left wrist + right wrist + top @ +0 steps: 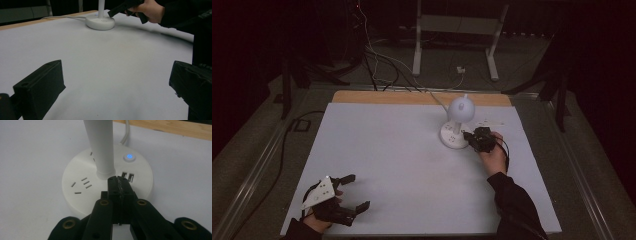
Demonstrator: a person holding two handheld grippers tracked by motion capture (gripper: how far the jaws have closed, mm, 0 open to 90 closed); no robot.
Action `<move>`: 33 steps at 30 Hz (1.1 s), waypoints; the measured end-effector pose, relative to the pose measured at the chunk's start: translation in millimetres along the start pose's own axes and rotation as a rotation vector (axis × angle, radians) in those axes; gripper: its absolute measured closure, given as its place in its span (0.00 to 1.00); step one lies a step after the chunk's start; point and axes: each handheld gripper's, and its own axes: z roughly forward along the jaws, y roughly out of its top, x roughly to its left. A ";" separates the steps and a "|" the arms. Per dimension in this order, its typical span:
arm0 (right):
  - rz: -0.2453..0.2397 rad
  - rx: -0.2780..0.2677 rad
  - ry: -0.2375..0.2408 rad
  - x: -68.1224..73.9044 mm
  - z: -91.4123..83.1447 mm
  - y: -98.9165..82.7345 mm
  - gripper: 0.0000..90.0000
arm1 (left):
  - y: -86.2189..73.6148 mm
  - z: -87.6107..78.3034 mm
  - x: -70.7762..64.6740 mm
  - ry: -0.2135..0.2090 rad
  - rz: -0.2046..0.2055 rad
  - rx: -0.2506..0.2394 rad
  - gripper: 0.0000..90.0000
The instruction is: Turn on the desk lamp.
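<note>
A white desk lamp point(459, 111) with a round base point(453, 136) stands at the back right of the white table. Its base point(82, 187) carries sockets, two USB ports and a power button point(129, 157) lit blue. My right gripper point(471, 137) hovers over the base's right side, its jaws shut together with nothing between them. In the right gripper view its tips point(119, 179) sit just in front of the lamp stem point(100, 147), beside the USB ports. My left gripper point(358, 191) rests at the front left, open and empty, with the bare table between its fingers point(41, 87).
The lamp's white cable point(437, 100) runs back over the wooden table edge point(412, 97) to the floor. A white frame point(457, 30) and dark cables stand beyond the table. A dark sleeve point(517, 205) crosses the front right.
</note>
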 end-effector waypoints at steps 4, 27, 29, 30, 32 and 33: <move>-0.004 -0.002 -0.004 -0.3 0.5 -0.3 1.00 | 0.1 0.1 -0.2 0.000 0.000 -0.001 0.00; -0.031 -0.003 -0.041 1.5 2.0 -2.7 1.00 | -0.3 0.9 -0.4 -0.001 -0.001 0.003 0.00; -0.031 -0.004 -0.047 2.3 2.4 -2.8 1.00 | -0.3 0.8 -0.5 -0.001 0.003 0.005 0.00; -0.056 0.000 -0.067 4.3 2.7 -2.6 1.00 | -0.3 0.9 -0.5 -0.002 0.002 0.003 0.00; -0.049 -0.010 -0.070 4.6 2.7 -4.0 1.00 | -0.3 0.9 -0.5 -0.002 -0.001 0.003 0.00; -0.042 -0.020 -0.068 4.2 3.0 -5.1 1.00 | -0.2 0.9 -0.6 -0.002 0.002 0.003 0.00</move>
